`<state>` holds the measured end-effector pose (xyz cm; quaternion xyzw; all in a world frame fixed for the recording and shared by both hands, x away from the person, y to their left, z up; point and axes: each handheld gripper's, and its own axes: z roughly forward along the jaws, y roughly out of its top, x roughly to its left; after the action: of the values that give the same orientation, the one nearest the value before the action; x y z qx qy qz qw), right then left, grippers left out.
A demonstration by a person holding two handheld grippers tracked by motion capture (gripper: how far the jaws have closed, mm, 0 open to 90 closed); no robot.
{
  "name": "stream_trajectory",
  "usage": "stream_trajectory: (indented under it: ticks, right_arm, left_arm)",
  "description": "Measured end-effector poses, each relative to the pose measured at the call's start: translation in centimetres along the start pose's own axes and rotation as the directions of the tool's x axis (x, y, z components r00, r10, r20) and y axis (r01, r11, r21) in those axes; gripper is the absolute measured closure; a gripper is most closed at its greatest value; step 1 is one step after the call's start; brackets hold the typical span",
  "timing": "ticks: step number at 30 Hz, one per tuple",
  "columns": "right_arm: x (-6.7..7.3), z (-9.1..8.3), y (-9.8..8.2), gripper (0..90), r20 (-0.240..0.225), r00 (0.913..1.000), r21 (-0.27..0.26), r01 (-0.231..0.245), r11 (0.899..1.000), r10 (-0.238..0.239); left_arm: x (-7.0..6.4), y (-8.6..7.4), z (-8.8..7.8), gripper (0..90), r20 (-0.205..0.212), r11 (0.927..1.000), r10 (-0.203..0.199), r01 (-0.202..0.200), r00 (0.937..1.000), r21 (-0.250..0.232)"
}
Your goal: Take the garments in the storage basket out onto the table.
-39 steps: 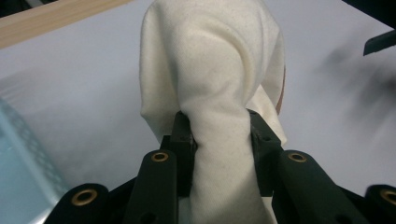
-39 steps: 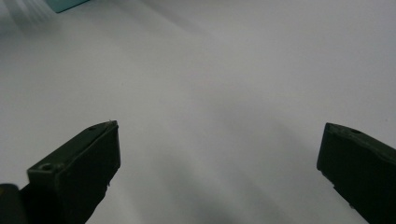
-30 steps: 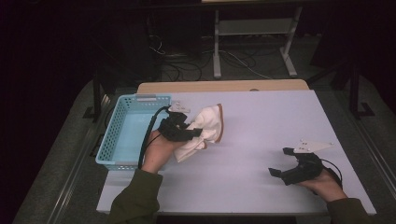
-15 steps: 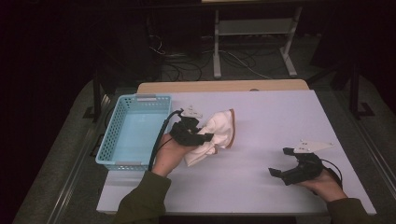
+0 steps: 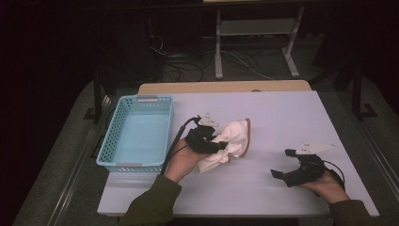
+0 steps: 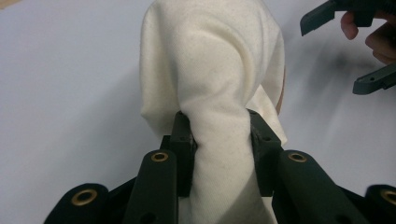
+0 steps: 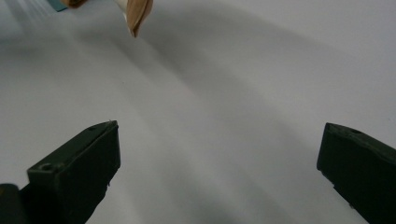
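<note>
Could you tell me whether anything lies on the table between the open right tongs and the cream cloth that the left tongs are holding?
Nothing visible does. Bare table lies between the right tongs and the cream cloth, which the left tongs pinch. The blue basket sits beyond the cloth, on its far side.

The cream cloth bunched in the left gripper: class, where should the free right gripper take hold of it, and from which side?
Probably the loose end with the tan edge of the cloth, which sticks out past the left gripper toward the open right gripper. Approach from the right, low over the table; that end hangs unpinched.
</note>
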<state>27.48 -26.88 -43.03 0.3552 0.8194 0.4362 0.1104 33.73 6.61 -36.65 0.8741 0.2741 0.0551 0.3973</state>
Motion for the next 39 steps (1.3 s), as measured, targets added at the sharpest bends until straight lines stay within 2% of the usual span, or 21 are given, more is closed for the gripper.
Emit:
stream_trajectory:
  ticks: [5, 14, 19, 20, 27, 39]
  right_arm:
    - [0.1, 0.0, 0.0, 0.0, -0.004, 1.0, 0.005, -0.009, 1.0, 0.009]
    - [0.1, -0.1, 0.0, 0.0, -0.002, 0.9999, 0.005, -0.011, 1.0, 0.011]
    - [0.0, -0.1, 0.0, 0.0, 0.0, 1.0, 0.001, -0.009, 1.0, 0.009]
    - [0.0, -0.1, 0.0, 0.0, 0.0, 1.0, 0.001, -0.009, 1.0, 0.009]
    - [0.1, -0.1, -0.1, 0.0, -0.002, 0.9999, 0.002, -0.015, 1.0, 0.015]
    - [0.1, -0.2, -0.1, 0.0, -0.001, 0.9999, 0.003, -0.014, 1.0, 0.014]
  left_arm:
    - [-0.7, 0.1, 1.3, 68.2, 0.012, 0.9999, 0.012, -0.012, 0.9999, 0.009]
    - [-1.6, 0.5, 3.4, 68.2, 0.026, 0.9975, 0.047, -0.048, 0.9985, 0.052]
    - [-2.1, 0.8, 4.6, 68.2, 0.021, 0.9956, 0.061, -0.063, 0.9979, 0.07]
    - [-2.2, 0.8, 4.9, 68.1, 0.02, 0.9962, 0.054, -0.055, 0.9984, 0.067]
    - [-2.3, 0.1, 6.5, 67.8, 0.017, 0.9918, 0.069, -0.071, 0.9974, 0.107]
    - [-2.5, -0.9, 8.4, 65.4, 0.031, 0.989, 0.076, -0.08, 0.9966, 0.125]
